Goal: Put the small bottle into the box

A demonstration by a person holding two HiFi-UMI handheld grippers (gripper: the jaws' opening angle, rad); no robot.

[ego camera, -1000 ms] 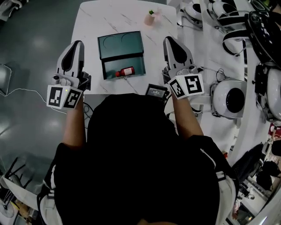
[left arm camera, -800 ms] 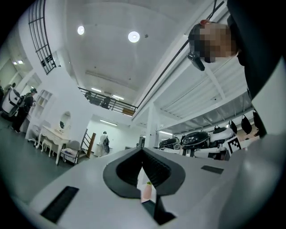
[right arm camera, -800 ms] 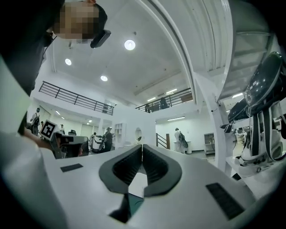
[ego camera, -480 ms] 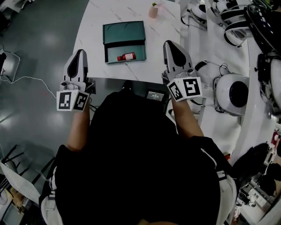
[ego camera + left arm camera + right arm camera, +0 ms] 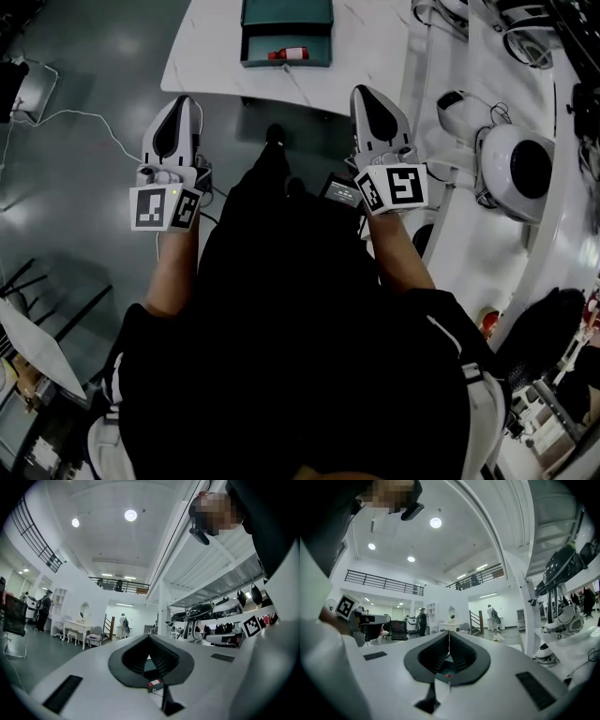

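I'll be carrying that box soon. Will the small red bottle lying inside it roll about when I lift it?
Likely, if tilted: the small bottle lies on its side, apparently loose in the box. The box's walls should keep it in. It looks small, so probably light.

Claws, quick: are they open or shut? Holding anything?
Left claw: closed, holding nothing.
Right claw: closed, holding nothing.

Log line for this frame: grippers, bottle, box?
left gripper: shut, empty | right gripper: shut, empty | small bottle: lying inside teal box | contact: neither gripper touches box
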